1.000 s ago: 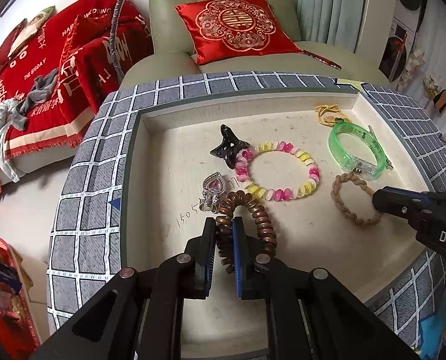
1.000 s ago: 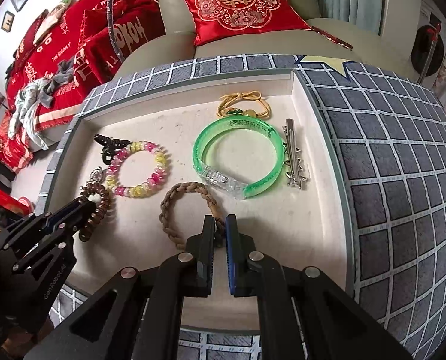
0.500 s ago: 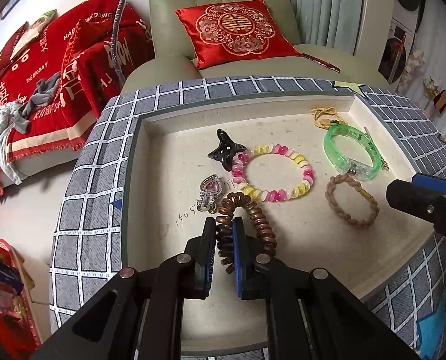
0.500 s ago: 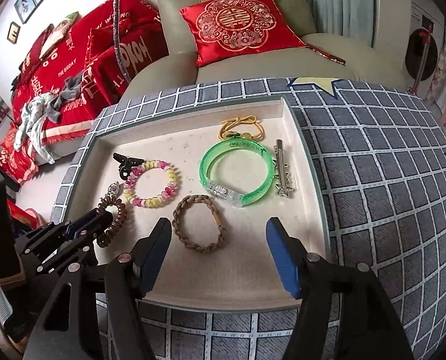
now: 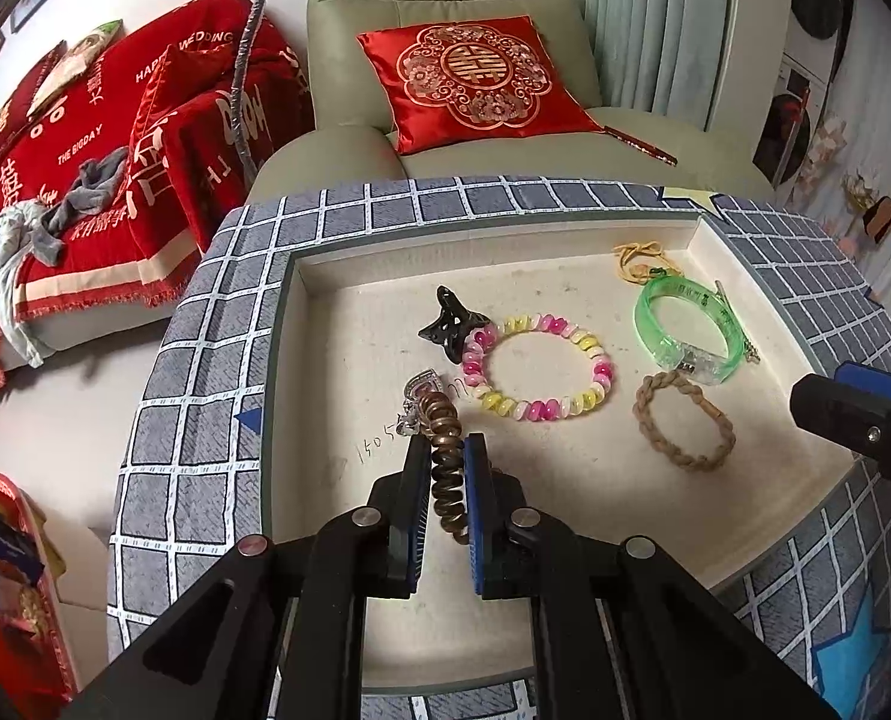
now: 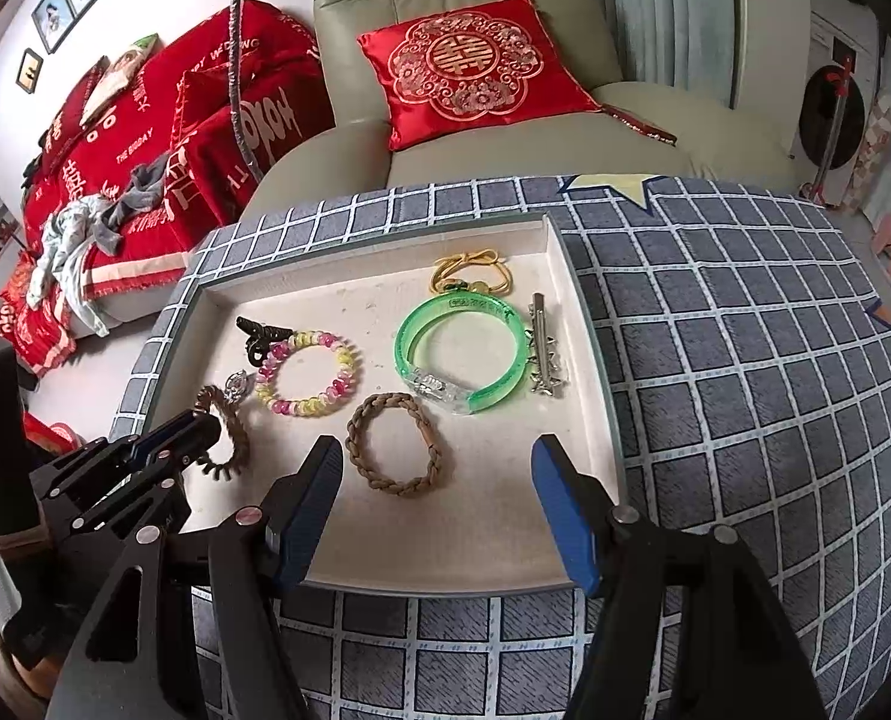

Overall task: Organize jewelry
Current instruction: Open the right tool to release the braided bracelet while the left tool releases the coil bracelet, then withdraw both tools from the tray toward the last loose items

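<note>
A cream tray (image 5: 565,570) (image 6: 481,570) holds the jewelry. My left gripper (image 5: 446,447) is shut on a brown coil band (image 5: 443,456) (image 6: 229,420), now standing edge-on between the pads. Beside it lie a silver heart pendant (image 5: 422,387), a black claw clip (image 5: 451,324) and a pink-yellow bead bracelet (image 5: 538,366) (image 6: 310,372). A braided tan band (image 5: 682,423) (image 6: 394,447), a green bangle (image 5: 685,330) (image 6: 463,348), a gold cord (image 6: 469,273) and a silver clip (image 6: 544,354) lie to the right. My right gripper (image 6: 436,471) is open above the tray's front edge, near the braided band.
The tray sits on a grey grid-patterned cloth (image 6: 745,390). Behind stand a green armchair with a red cushion (image 5: 475,78) and a sofa with red covers (image 5: 85,168).
My right gripper let go of the braided band, opened wide and drew back. My left gripper lifted and turned the coil band so it stands edge-on.
</note>
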`<state>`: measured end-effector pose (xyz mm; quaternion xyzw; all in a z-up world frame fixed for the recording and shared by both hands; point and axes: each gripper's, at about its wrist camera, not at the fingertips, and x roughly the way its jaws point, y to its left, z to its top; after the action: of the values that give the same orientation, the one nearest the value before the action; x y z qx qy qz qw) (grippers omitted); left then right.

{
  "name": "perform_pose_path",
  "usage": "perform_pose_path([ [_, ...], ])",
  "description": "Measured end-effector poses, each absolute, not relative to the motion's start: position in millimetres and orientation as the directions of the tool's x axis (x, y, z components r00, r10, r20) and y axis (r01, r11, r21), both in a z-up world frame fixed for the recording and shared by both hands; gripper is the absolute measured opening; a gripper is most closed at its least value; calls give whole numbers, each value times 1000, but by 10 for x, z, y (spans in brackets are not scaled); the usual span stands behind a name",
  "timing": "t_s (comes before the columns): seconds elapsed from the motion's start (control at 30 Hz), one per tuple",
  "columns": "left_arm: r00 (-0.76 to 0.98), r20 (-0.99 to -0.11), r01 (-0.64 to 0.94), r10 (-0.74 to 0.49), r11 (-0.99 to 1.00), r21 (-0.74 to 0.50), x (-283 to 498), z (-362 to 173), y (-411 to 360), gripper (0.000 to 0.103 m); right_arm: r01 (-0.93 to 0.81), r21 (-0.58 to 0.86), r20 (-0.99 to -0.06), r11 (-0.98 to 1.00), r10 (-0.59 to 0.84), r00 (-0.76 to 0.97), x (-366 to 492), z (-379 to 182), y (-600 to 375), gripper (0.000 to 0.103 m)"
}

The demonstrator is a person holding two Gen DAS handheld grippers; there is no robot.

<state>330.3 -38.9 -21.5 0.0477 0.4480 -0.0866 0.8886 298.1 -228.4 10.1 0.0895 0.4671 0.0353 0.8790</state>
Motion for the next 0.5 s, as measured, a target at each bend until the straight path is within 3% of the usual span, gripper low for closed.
perform_pose_path([
  [0.27,596,-794,191,-117,982,-1,3299,-166,-364,26,34,185,-818,982,135,559,2941,112,-2320,69],
  [0.3,599,-793,191,-117,982,0,3294,-158,-361,46,33,184,-820,982,134,557,2937,111,-2320,69],
  [0.37,607,-788,175,-102,985,8,3272,-134,-338,103,32,182,-819,983,133,558,2922,112,-2317,69],
  [0.43,646,-758,157,-89,987,18,3215,-78,-306,103,29,185,-819,982,138,557,2912,113,-2313,72],
  [0.5,641,-762,170,-94,985,21,3197,-69,-305,103,26,193,-813,981,145,564,2892,126,-2321,81],
])
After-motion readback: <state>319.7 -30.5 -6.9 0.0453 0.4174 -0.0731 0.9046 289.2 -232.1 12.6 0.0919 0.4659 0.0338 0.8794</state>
